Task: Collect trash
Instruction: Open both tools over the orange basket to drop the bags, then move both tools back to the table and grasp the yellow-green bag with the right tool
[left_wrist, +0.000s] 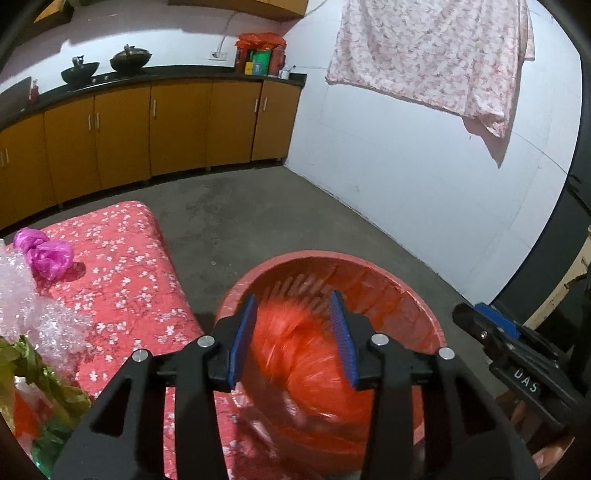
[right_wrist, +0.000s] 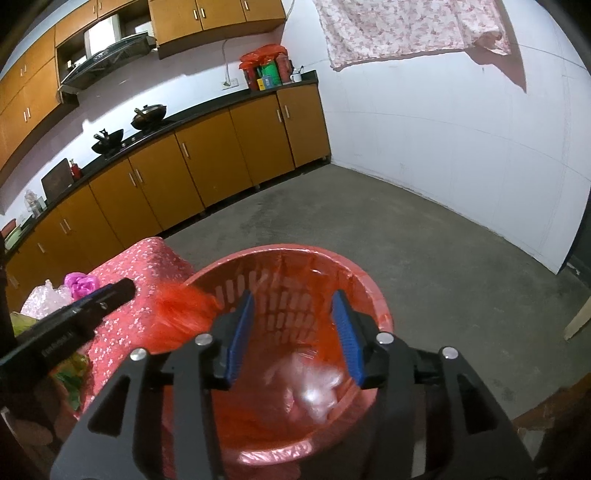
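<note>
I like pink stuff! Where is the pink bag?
The pink bag lies on the flowery red cloth, left in the left wrist view, beside bubble wrap.

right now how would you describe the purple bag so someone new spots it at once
Find the table under the red floral cloth, beside the red basket. Near its far end lies the purple bag, next to clear bubble wrap. It is the only shiny magenta, knotted bundle there.

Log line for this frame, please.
step: dropping trash | left gripper: open, blurred orange bag between fingers over red basket | right gripper: open, empty, over basket
</note>
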